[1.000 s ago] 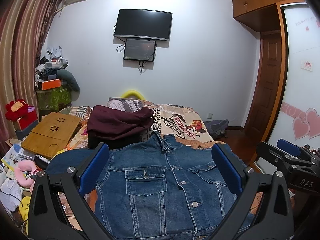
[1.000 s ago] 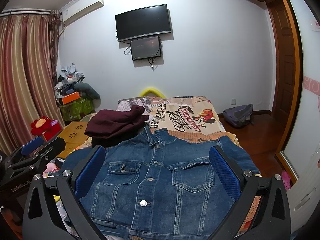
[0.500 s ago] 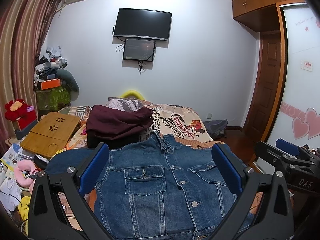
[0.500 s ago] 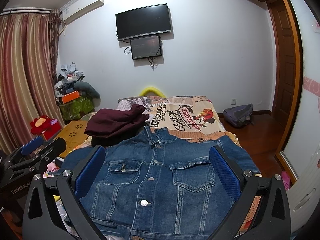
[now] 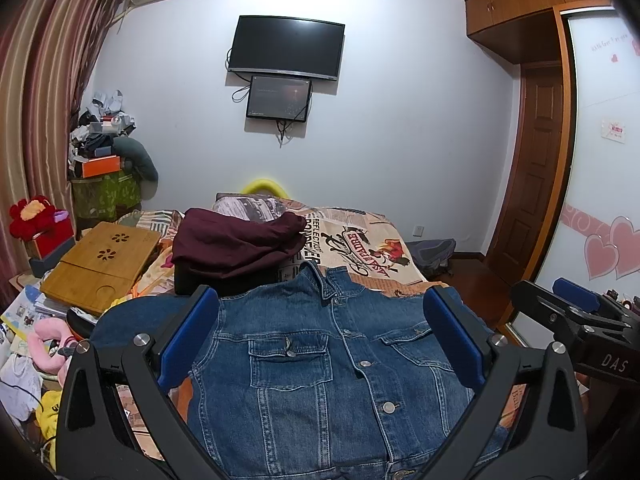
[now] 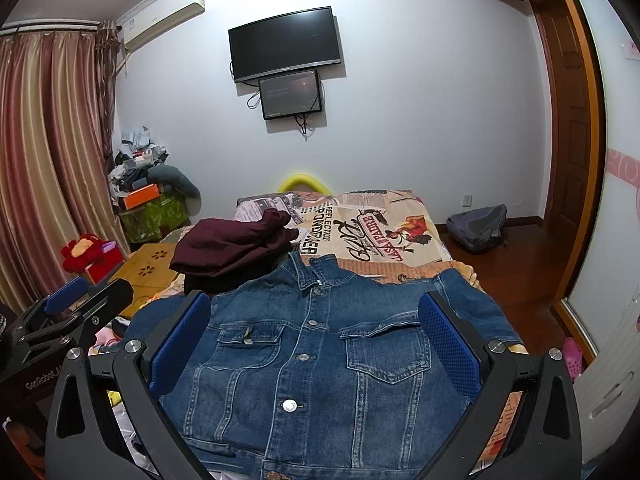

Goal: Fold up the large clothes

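since the earlier frames almost nothing has moved: both views have drifted only slightly, and the denim jacket (image 5: 332, 376) lies in the same spread position on the bed (image 5: 360, 248).

current state. the jacket lies front side up, buttoned, collar toward the far wall, on the near end of the printed bed cover. its sleeves spread to both sides. the left gripper (image 5: 324, 344) has its jaws spread wide with nothing between the blue pads (image 5: 188, 340). the right gripper (image 6: 316, 348) is likewise released and carries nothing. both hang above the jacket's lower half; contact with the cloth is not visible. no fold has been made yet.

hazards from here, as judgement:
- denim is stiff and heavy. a shallow pinch on one layer may slip out during the lift, dropping the sleeve short of the centre line.
- a pinch taken too deep may catch the bed cover along with the jacket, dragging it into the fold.
- the maroon garment (image 5: 236, 244) sits just beyond the collar. pushing the jacket forward would crowd it against that pile.
- the right sleeve (image 6: 476, 308) lies near the bed edge; an uneven pull could slide the jacket off toward the floor.
- the grippers are close together; crossing paths risks a collision.
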Tool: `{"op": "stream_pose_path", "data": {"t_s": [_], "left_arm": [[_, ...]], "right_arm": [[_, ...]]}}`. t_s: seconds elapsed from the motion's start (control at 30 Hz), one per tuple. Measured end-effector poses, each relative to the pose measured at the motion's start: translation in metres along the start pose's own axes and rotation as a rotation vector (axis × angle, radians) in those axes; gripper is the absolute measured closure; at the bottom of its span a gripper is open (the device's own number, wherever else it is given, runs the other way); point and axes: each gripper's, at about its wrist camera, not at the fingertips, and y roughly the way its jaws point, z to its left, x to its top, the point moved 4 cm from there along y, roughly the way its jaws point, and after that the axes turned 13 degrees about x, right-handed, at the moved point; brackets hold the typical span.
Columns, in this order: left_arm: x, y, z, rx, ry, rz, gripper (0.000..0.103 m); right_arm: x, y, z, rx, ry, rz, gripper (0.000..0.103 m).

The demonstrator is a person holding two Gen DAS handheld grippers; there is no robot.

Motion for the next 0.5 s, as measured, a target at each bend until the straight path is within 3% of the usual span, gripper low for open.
{"op": "stream_pose_path", "data": {"t_s": [0.5], "left_arm": [[-0.0039,0.004,0.0015,0.003,-0.005,0.008,0.0]], "right_arm": [[0.0002,0.0004,0.0003,0.003,0.004,0.0,0.0]]}}
